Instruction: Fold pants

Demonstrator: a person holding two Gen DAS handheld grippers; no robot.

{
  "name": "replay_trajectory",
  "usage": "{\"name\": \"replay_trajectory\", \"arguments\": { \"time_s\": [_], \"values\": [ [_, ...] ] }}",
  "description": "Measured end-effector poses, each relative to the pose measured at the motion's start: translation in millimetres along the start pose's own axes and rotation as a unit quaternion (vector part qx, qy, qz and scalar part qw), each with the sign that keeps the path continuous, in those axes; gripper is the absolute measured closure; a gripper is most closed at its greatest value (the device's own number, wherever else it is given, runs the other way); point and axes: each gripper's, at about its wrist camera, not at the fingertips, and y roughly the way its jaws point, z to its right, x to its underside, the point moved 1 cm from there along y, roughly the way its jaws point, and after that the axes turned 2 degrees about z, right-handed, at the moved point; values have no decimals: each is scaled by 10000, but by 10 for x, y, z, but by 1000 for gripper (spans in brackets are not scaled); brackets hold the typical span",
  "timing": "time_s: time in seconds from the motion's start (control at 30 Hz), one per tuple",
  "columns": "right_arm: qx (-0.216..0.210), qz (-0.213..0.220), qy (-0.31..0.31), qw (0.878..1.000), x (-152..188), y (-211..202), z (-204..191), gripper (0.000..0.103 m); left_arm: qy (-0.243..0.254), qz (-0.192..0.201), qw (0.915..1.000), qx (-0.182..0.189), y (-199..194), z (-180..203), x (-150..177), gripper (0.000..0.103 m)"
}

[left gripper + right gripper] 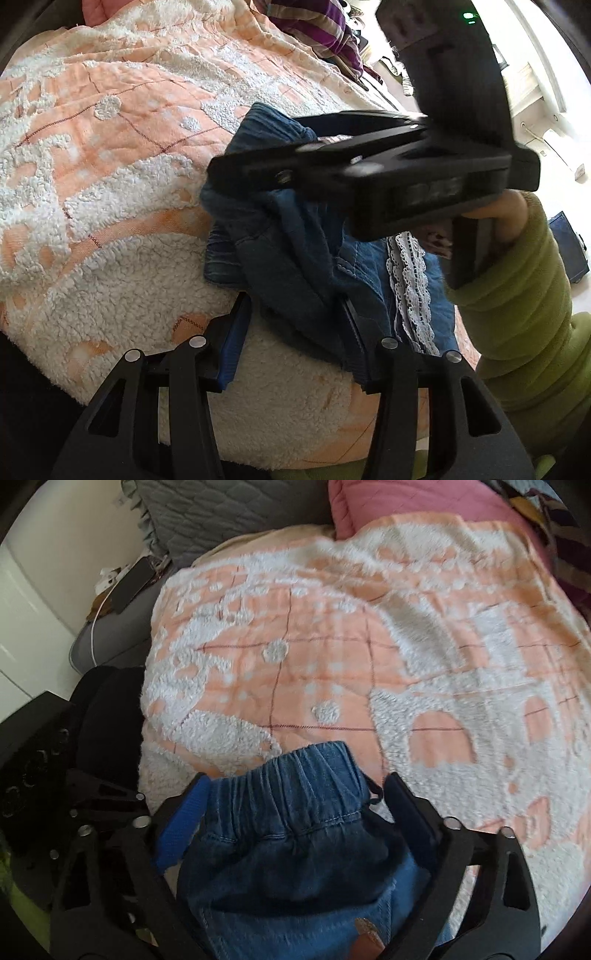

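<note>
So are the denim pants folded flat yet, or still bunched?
Still bunched. The denim pants sit in a crumpled heap on the blanket, and the elastic waistband is gathered and raised between the right gripper's fingers.

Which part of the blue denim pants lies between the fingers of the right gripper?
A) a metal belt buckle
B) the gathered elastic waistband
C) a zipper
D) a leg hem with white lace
B: in the right wrist view the pants show their gathered elastic waistband between the fingers of the right gripper.
</note>
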Motion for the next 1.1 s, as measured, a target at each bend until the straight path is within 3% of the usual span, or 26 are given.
{"name": "replay_trajectory", "arguments": {
  "time_s": [0.17,0.27,0.37,0.43,0.57,0.63,0.77,0.9,1.1],
  "values": [
    [-118,232,82,9996,77,-100,50,66,-93,-9,9999,133,-4,-44,-17,53],
    [-95,580,249,9980,176,-327,92,79,-20,-13,9996,285,-44,-17,-11,40],
    [-145,969,452,9942,293,-602,118,80,77,8,9997,249,-67,45,-4,32],
    [-210,1183,513,9914,376,-794,117,80,123,43,9996,231,-75,96,-8,22],
    [-186,1612,613,9848,568,-1167,106,80,275,104,9995,110,-71,214,-36,19],
    [-184,1760,662,9820,670,-1308,125,80,314,88,9992,228,-41,284,-65,11],
    [-116,2068,921,9740,930,-1574,214,80,372,64,9953,892,20,499,-154,12],
    [-29,2321,1147,9659,1202,-1767,290,79,610,117,9895,1302,42,818,-148,24],
    [285,2664,1777,9469,1824,-2046,433,61,1386,-6,9751,1733,39,1360,-12,24]
  ]
}}
